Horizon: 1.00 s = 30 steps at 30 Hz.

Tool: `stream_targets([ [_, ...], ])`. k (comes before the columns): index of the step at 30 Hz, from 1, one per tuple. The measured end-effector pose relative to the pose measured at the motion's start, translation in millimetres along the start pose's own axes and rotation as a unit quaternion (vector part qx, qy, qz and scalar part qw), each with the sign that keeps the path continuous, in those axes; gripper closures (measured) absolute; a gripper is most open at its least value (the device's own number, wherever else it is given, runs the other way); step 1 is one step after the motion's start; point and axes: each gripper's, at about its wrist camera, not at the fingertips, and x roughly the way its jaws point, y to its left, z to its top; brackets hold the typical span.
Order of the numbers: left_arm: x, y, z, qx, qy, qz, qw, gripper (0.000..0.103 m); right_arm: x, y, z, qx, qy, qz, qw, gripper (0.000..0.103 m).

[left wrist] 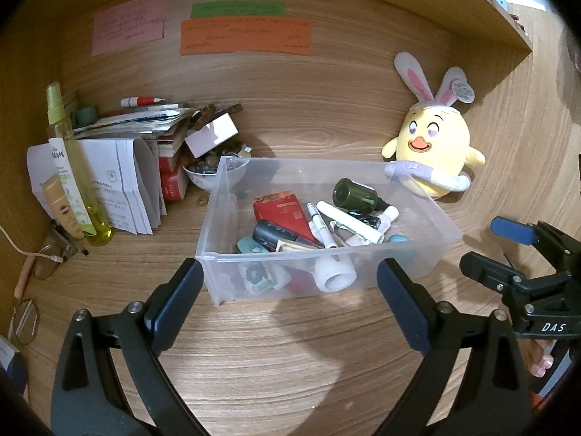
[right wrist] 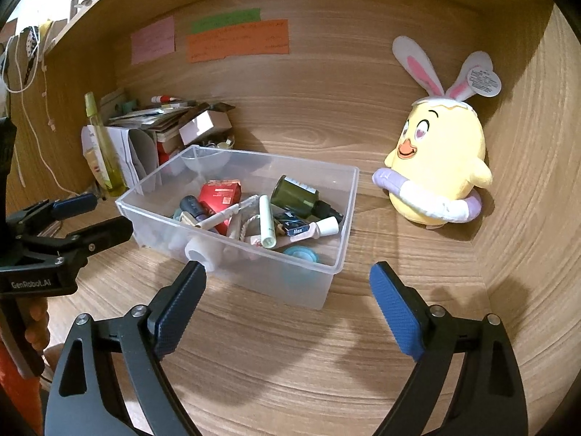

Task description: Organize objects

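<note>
Clear plastic bin (left wrist: 218, 218) upright on desk, jumbled, seemingly cosmetics (left wrist: 326, 225) inside

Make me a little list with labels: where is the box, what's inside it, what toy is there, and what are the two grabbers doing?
place: wooden desk in an alcove
box: clear plastic bin, mid-desk
inside: dark green bottle, red packet, white tubes, pens, small bits
toy: yellow chick plush with bunny ears, right of the bin, apart from it
left clutter: yellow-green spray bottle, papers, bowl of stones
notes: pink, green, orange on back wall
left gripper: open, empty, before the bin
right gripper: open, empty, at bin's near right corner
</note>
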Motion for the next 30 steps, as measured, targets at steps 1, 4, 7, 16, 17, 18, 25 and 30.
stream_targets([
  [1,-0.1,-0.7,0.4,0.001,-0.001,0.000,1.0000,0.005,-0.4,-0.2,-0.1,0.000,0.000,0.000,1.000,0.012],
  [4,-0.4,-1.8,0.8,0.003,-0.001,0.001,1.0000,0.005,-1.8,-0.3,-0.3,-0.002,-0.002,0.000,1.000,0.012],
  [7,-0.3,-2.1,0.6,0.002,-0.001,0.001,1.0000,0.005,-2.5,-0.5,-0.4,-0.001,-0.002,0.001,1.000,0.012],
  [16,0.7,-2.7,0.9,0.000,0.001,-0.004,1.0000,0.005,-3.6,1.5,-0.5,-0.004,-0.002,0.001,1.000,0.012],
  [17,0.4,-2.8,1.2,0.000,0.000,-0.005,1.0000,0.005,-4.3,1.8,-0.2,-0.005,-0.003,0.001,1.000,0.012],
  [18,-0.3,-3.2,1.7,0.001,-0.002,-0.005,1.0000,0.005,-4.6,1.7,0.2,-0.005,-0.004,0.001,1.000,0.012],
  [25,-3.9,-4.3,4.9,0.005,-0.007,-0.009,0.9999,0.005,-6.2,2.5,1.6,-0.008,-0.007,0.002,1.000,0.012],
  [30,-6.4,-4.3,5.4,0.006,-0.010,-0.013,0.9998,0.005,-5.4,2.5,1.8,-0.009,-0.006,0.003,1.000,0.012],
])
